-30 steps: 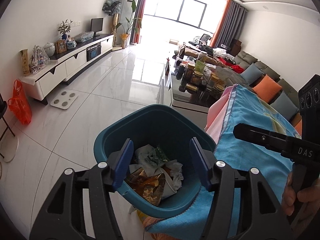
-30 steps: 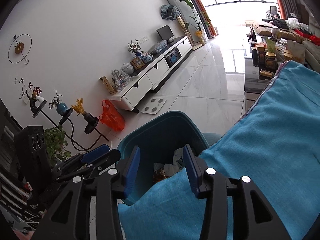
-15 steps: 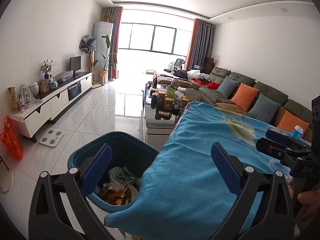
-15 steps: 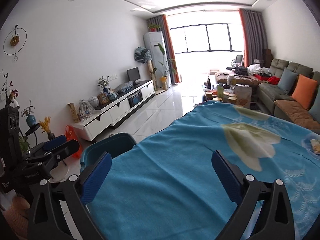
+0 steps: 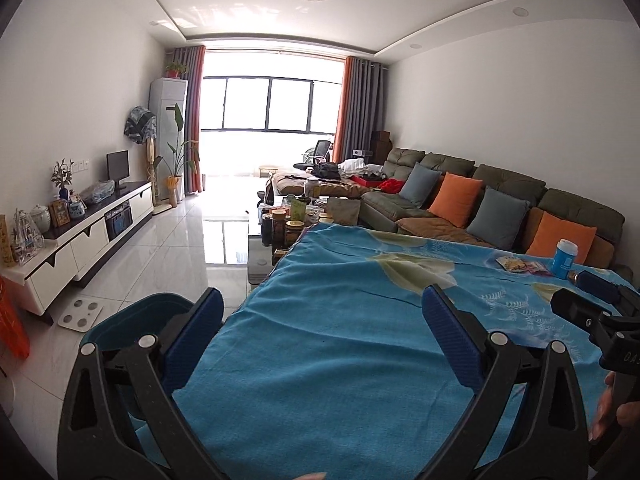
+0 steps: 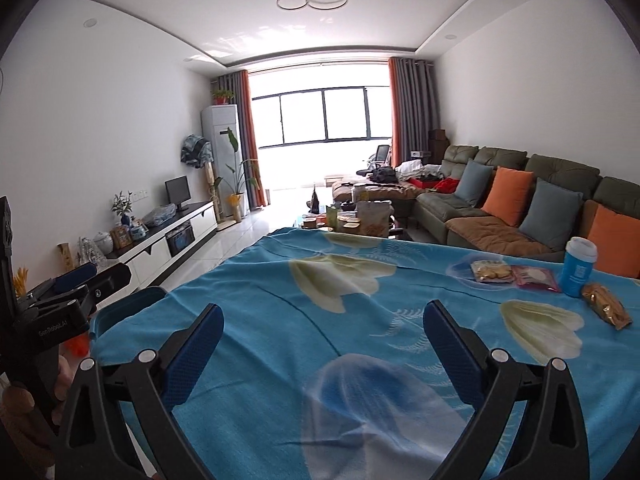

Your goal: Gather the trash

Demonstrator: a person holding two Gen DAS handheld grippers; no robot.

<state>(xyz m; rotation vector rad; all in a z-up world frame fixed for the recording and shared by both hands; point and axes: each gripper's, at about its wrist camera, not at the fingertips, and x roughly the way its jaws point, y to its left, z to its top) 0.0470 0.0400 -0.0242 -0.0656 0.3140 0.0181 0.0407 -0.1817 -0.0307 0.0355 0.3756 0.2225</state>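
**Now both grippers empty, view swung from bin to tabletop**

Left gripper (image 5: pixel 322 316): jaws spread wide, nothing between them. Right gripper (image 6: pixel 322 334): same, wide and empty. A second ago both were narrower and hung over the teal trash bin (image 5: pixel 132 316), with wrappers and crumpled paper visible inside. Since then both have swung away and look level across the blue floral cloth (image 6: pixel 304 308) on the tabletop. Bin now sits low at the left table edge, partly behind the left finger; its contents are out of sight.

Remaining trash, far right of the cloth: a yellow snack packet (image 6: pixel 491 271) touching a pink wrapper (image 6: pixel 534 277), a blue cup (image 6: pixel 578 266) just beside them, a brown snack bag (image 6: pixel 606 306) nearer.

Reading: one drop looks finished; next pick-up probably lies with the right gripper, which is closer.
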